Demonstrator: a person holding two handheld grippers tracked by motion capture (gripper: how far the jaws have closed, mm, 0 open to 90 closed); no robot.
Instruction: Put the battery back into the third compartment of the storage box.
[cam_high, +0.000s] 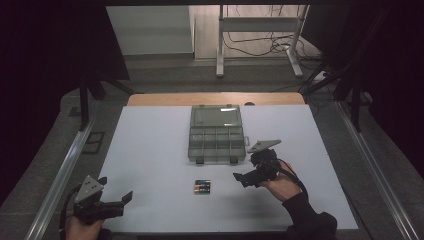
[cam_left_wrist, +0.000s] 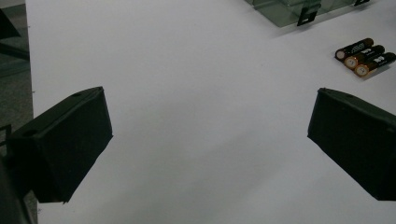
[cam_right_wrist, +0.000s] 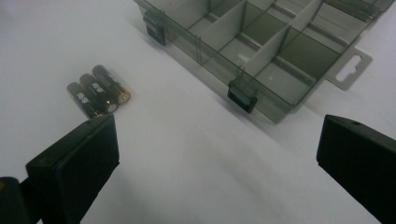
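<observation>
Since three batteries (cam_high: 203, 187) lie touching side by side on the white surface (cam_high: 150, 150), just before the open compartment box (cam_high: 217, 134), a careless pinch could roll them apart. Right gripper (cam_high: 246, 177) hovers beside them, jaws apart; left gripper (cam_high: 122, 198) waits near the corner, jaws apart.

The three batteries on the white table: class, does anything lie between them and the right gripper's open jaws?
Nothing visible does. The batteries lie side by side on bare white table, just ahead of the right gripper. The open compartment box sits off to one side, not in that path.
</observation>
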